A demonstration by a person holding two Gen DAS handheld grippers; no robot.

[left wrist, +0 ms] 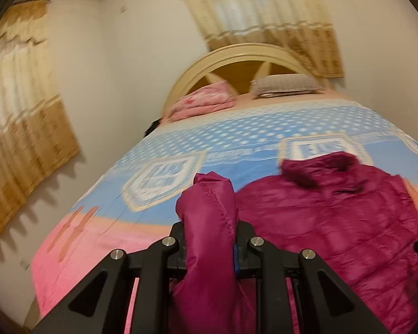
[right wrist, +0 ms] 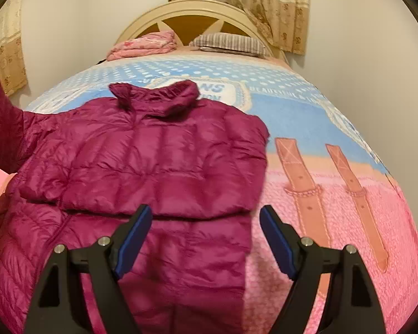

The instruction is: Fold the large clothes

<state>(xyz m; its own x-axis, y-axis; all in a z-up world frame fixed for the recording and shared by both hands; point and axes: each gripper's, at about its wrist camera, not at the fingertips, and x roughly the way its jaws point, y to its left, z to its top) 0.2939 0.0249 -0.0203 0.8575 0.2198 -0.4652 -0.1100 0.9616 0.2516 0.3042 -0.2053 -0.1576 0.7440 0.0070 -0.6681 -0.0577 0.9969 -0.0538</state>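
Observation:
A magenta quilted puffer jacket lies flat on the bed with its collar toward the headboard. One sleeve is folded across the body. My left gripper is shut on the other sleeve and holds it up off the bed, left of the jacket body. That raised sleeve shows at the left edge of the right wrist view. My right gripper is open and empty, hovering over the jacket's lower right edge.
The bed has a blue and pink blanket. A pink folded quilt and a striped pillow lie by the headboard. Curtains hang on the left and back walls.

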